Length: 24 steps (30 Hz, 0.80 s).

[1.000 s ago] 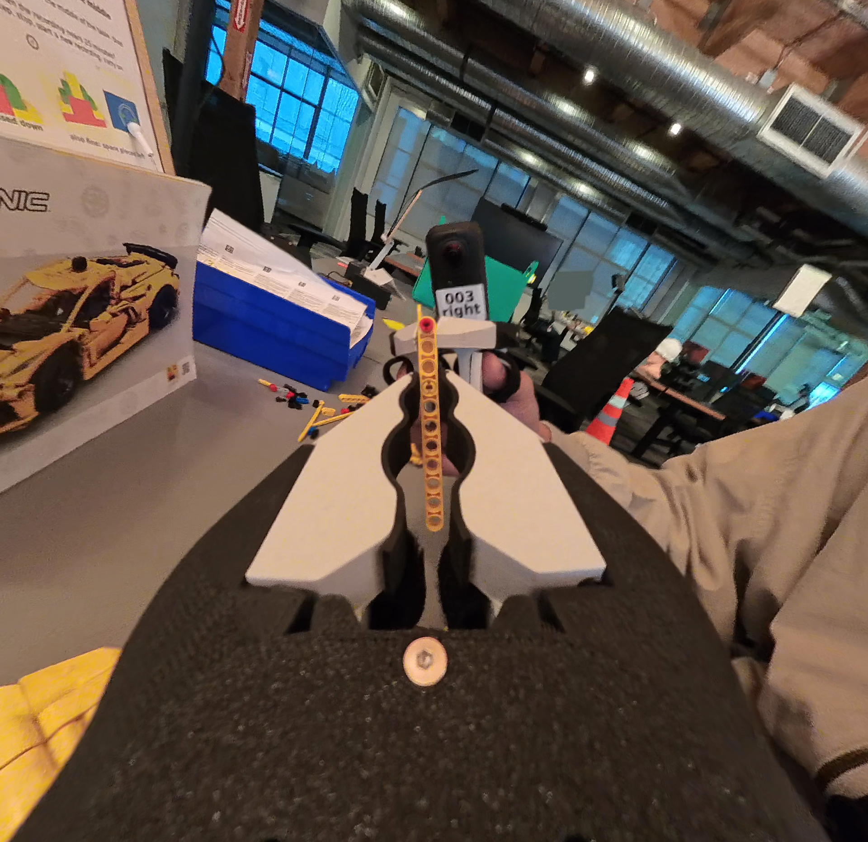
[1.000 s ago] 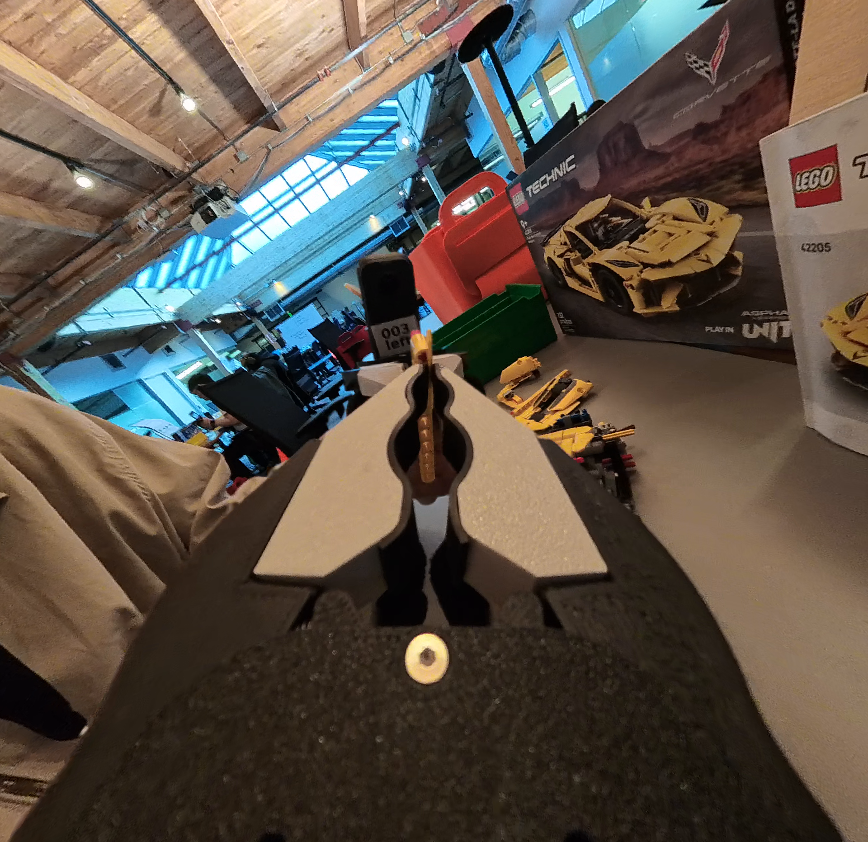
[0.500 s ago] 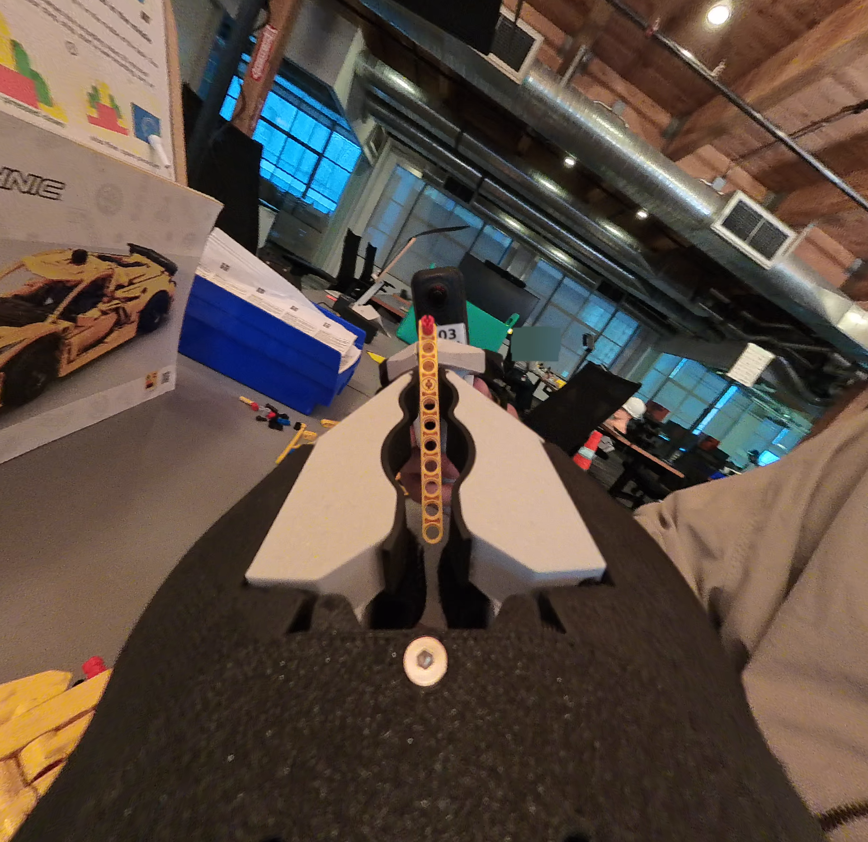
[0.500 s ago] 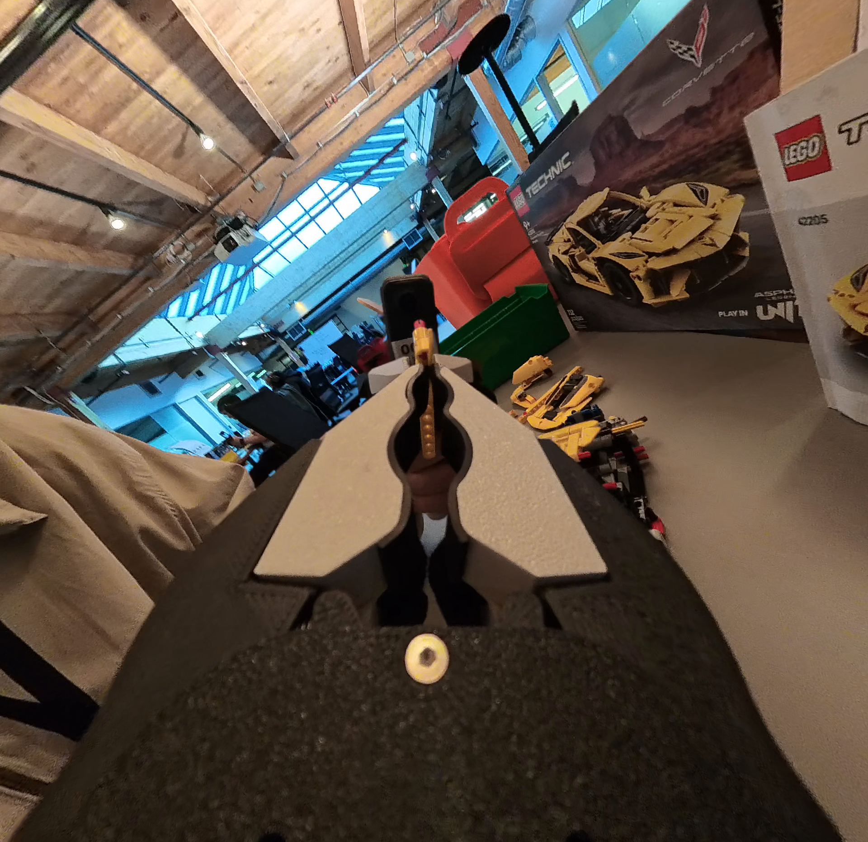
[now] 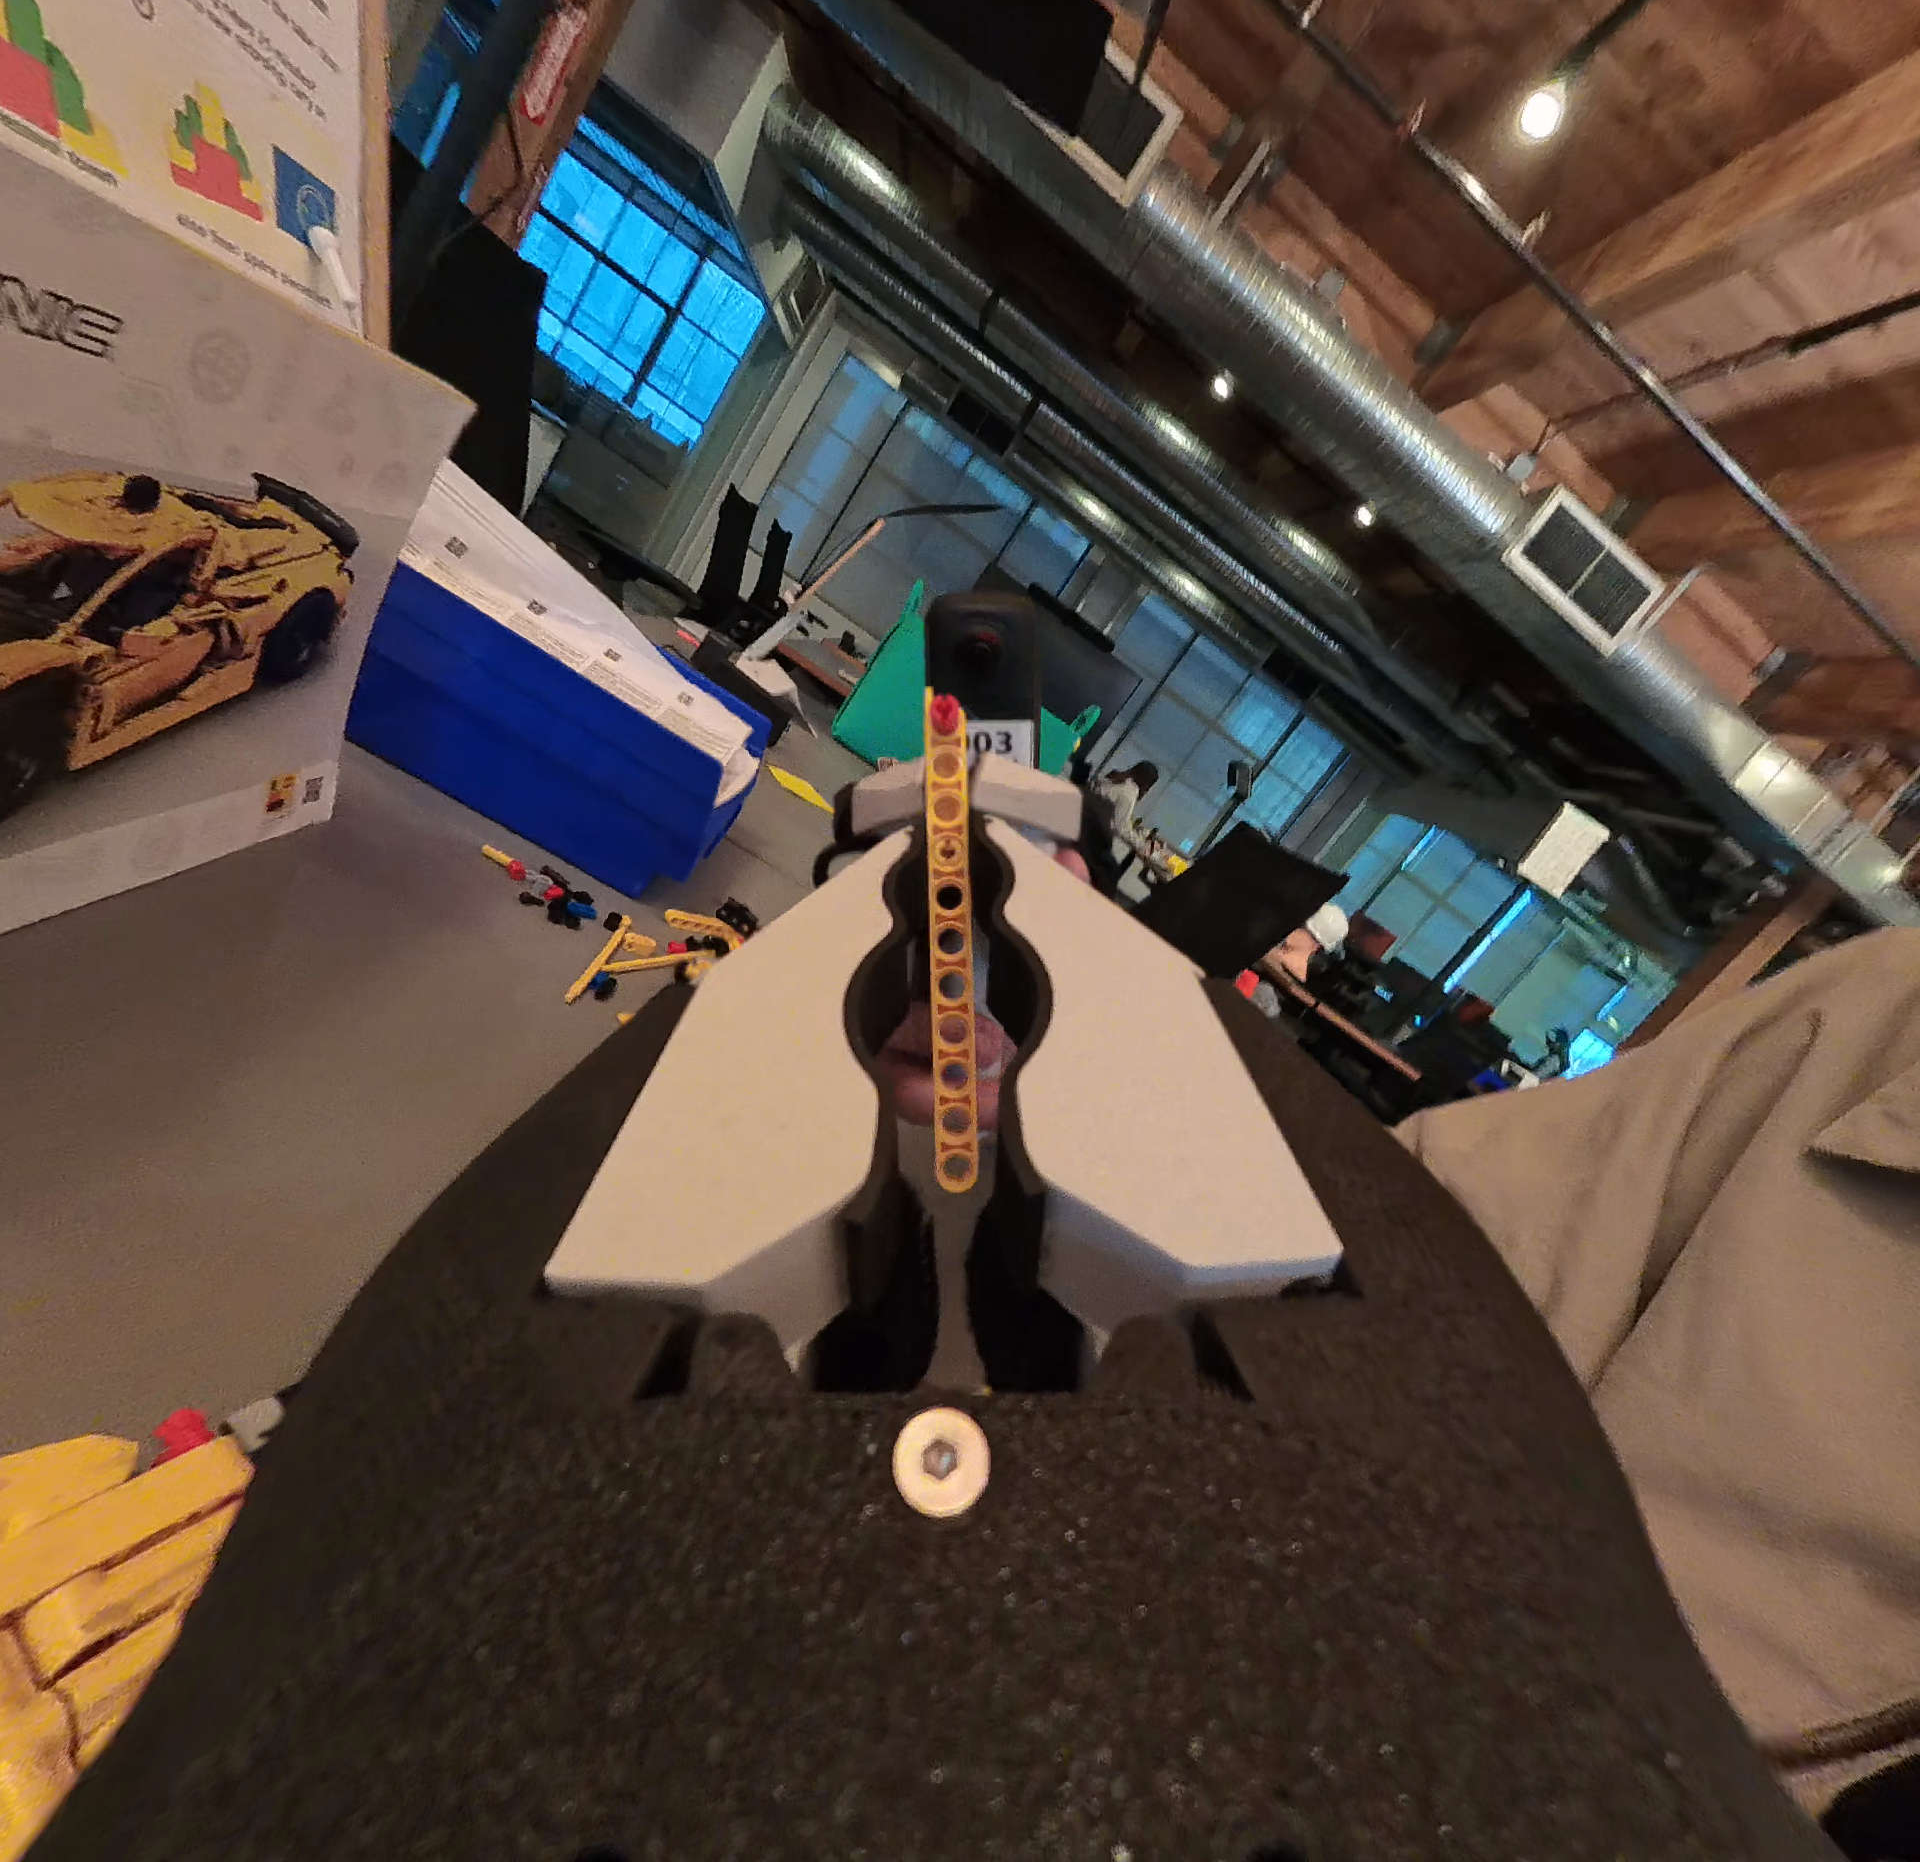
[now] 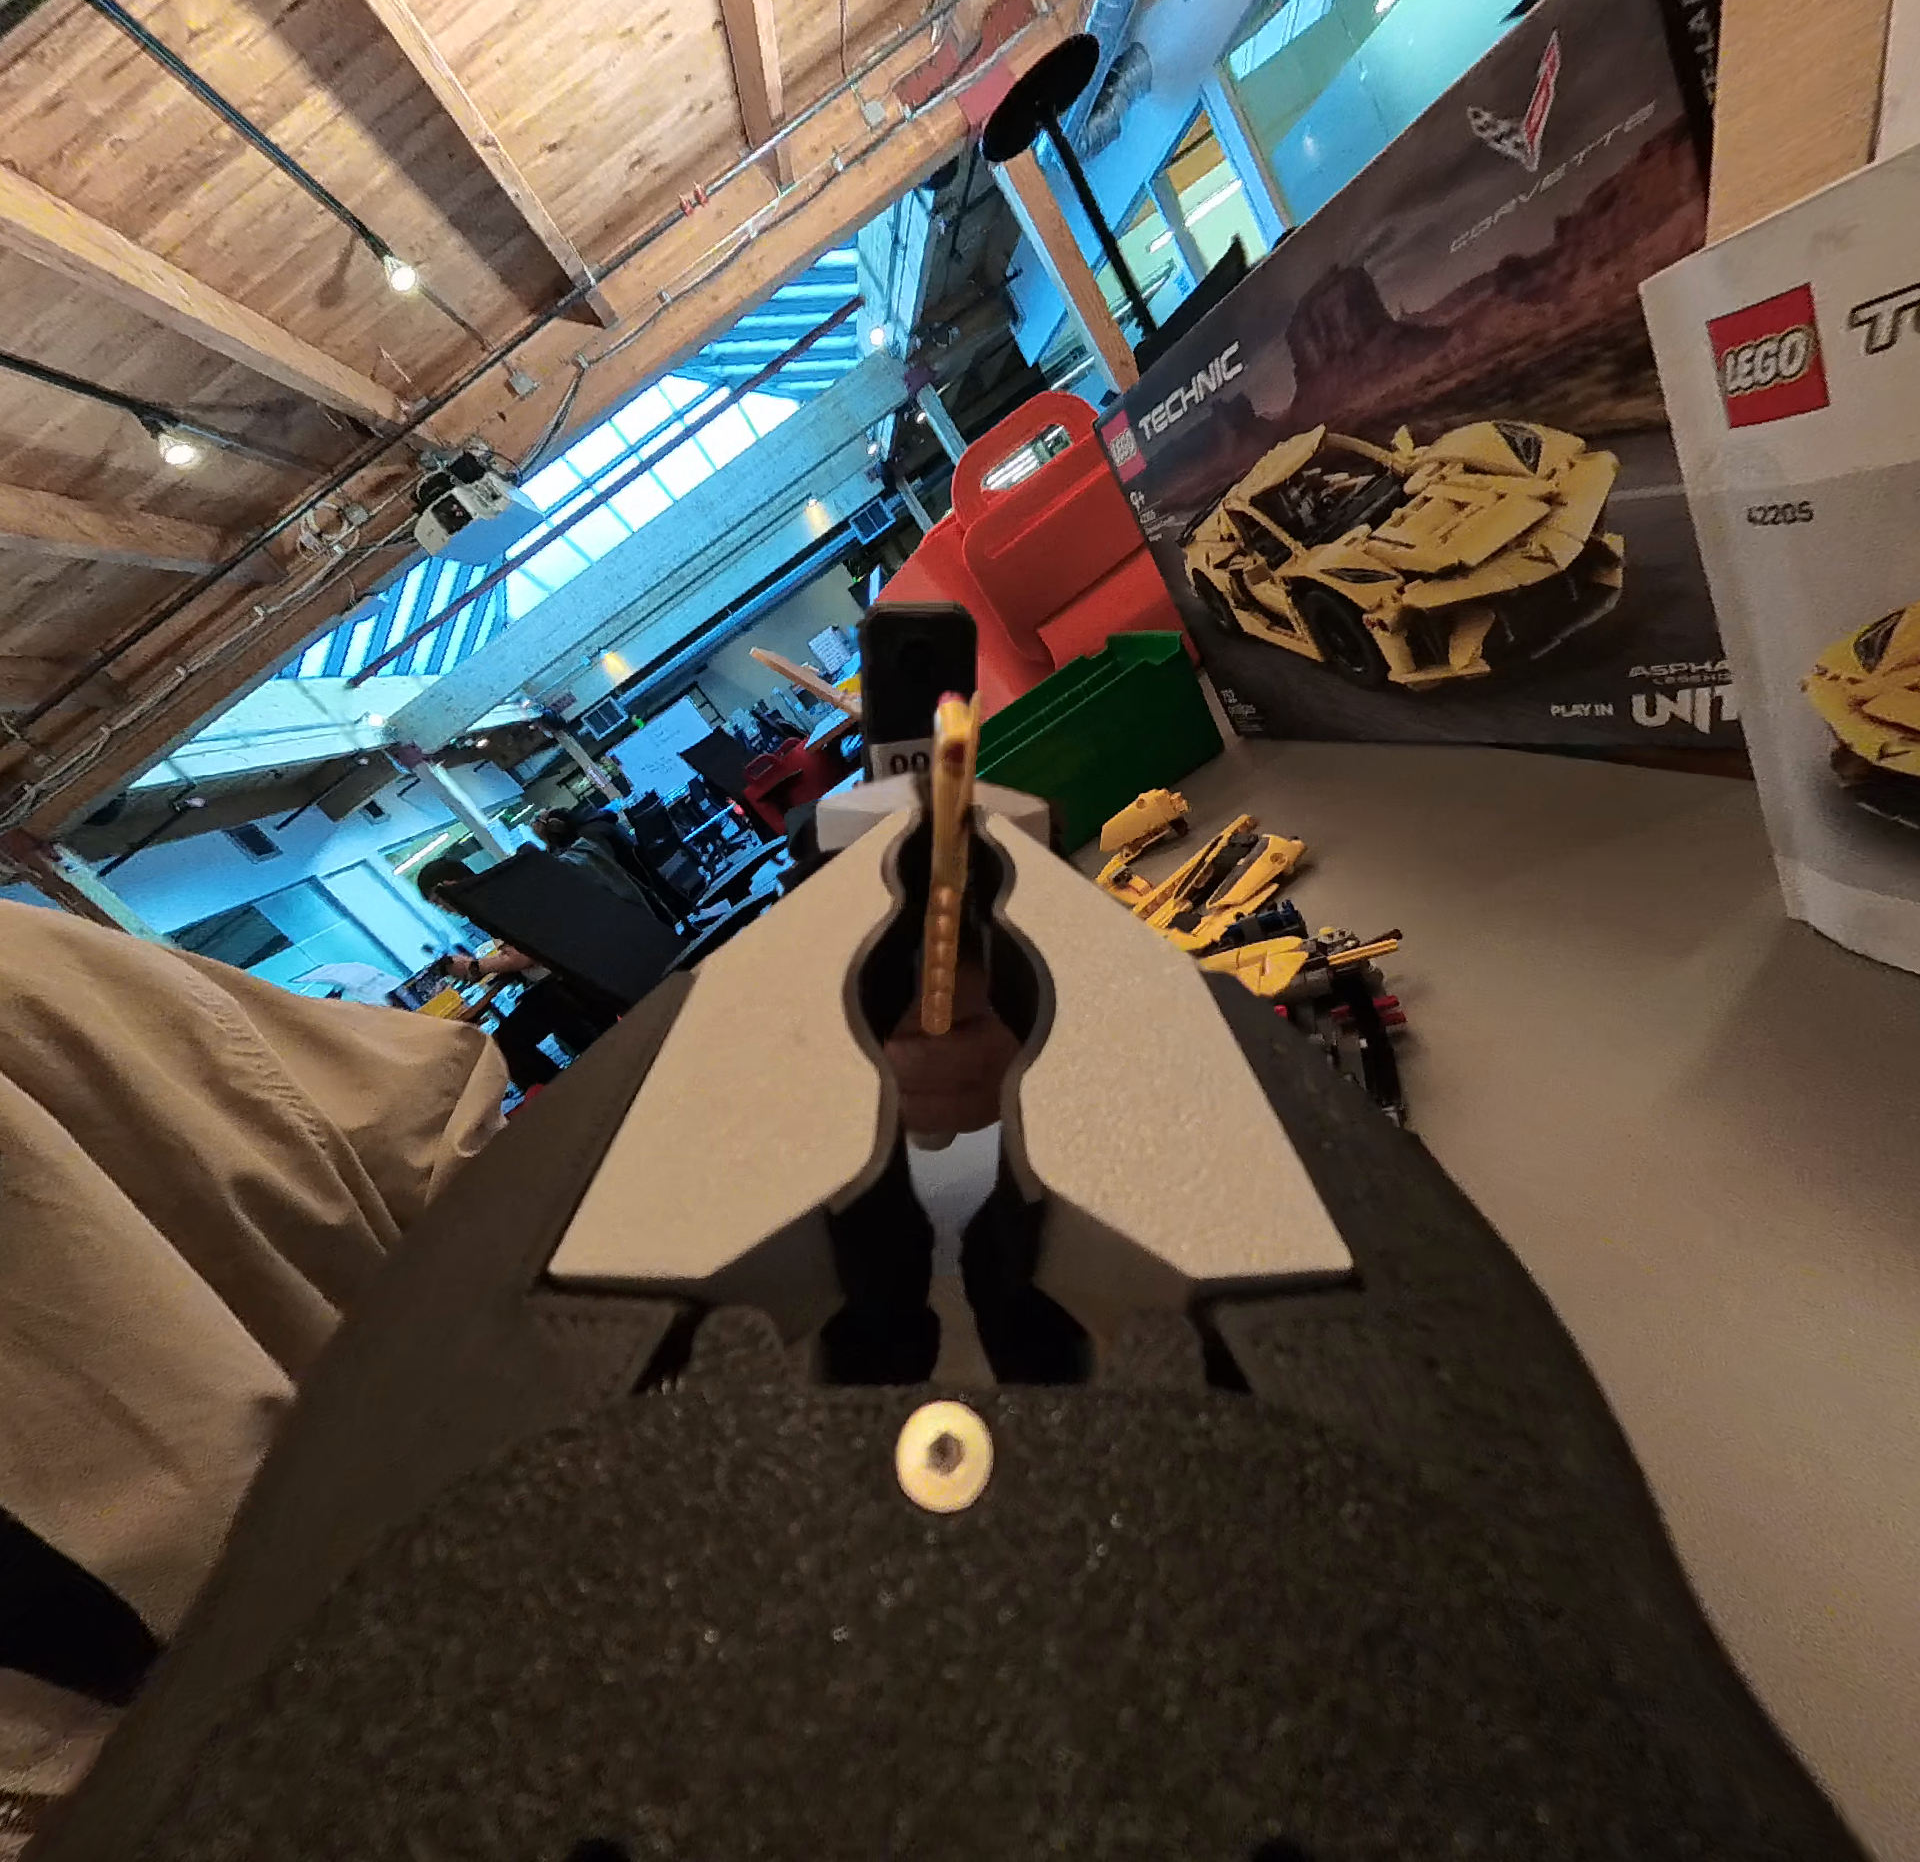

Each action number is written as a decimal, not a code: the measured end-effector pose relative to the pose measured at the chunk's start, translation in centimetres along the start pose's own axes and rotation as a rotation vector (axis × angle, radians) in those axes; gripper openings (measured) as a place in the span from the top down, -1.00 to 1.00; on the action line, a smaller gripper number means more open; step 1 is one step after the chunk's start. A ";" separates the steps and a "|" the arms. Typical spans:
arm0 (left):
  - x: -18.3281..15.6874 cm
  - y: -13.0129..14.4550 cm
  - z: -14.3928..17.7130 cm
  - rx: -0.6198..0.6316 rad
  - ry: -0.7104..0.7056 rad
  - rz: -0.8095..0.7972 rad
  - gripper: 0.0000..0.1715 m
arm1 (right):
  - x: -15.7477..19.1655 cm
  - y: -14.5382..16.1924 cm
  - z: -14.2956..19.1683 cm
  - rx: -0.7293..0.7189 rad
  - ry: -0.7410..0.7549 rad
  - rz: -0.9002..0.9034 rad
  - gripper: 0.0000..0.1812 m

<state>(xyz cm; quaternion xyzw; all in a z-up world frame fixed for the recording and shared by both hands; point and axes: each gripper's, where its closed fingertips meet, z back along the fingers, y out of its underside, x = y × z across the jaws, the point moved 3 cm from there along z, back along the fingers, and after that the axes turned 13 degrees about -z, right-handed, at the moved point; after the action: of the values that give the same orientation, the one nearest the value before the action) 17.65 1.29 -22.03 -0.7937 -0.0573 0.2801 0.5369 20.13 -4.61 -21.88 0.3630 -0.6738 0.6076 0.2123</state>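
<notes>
A long yellow beam with holes (image 5: 951, 1033), with a red pin (image 5: 943, 711) at its top end, stands upright between my two grippers, which face each other above the grey table (image 5: 208, 1085). My left gripper (image 5: 948, 846) is shut on the beam, which shows face-on. My right gripper (image 6: 951, 825) is shut on the same beam (image 6: 943, 919), which shows edge-on. The right gripper's grey fingers (image 5: 1039, 799) and black camera show just behind the beam. The left gripper's fingers (image 6: 852, 815) show likewise in the right wrist view.
A blue bin (image 5: 540, 732), a box with a yellow car picture (image 5: 156, 617), loose small pieces (image 5: 644, 939) and yellow parts (image 5: 94, 1563) lie left. A green bin (image 6: 1101, 721), red case (image 6: 1039, 565), dark box (image 6: 1403, 513), booklet (image 6: 1818, 565) and yellow car sections (image 6: 1226, 877) lie right. Beige sleeves (image 5: 1662, 1293). My two grippers' fingertips are within a few centimetres of each other.
Both grippers have tilted and rolled slightly together, so more ceiling shows. The beam keeps its place between both pairs of fingers.
</notes>
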 end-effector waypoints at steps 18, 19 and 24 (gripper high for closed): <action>0.8 0.0 -0.3 -0.027 -0.074 -0.025 0.96 | -1.1 0.0 -0.3 0.013 0.074 -0.033 1.00; 0.7 0.0 -0.3 -0.031 -0.077 -0.023 0.96 | -1.2 0.1 -0.3 0.012 0.063 -0.050 1.00; 0.5 -0.1 -0.3 -0.016 -0.078 -0.040 0.97 | -1.0 0.1 -0.1 0.033 0.048 -0.062 1.00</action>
<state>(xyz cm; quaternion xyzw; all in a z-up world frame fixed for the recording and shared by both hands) 18.29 1.28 -22.01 -0.7852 -0.0962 0.2993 0.5335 20.72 -4.26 -22.68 0.3723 -0.6468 0.6203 0.2412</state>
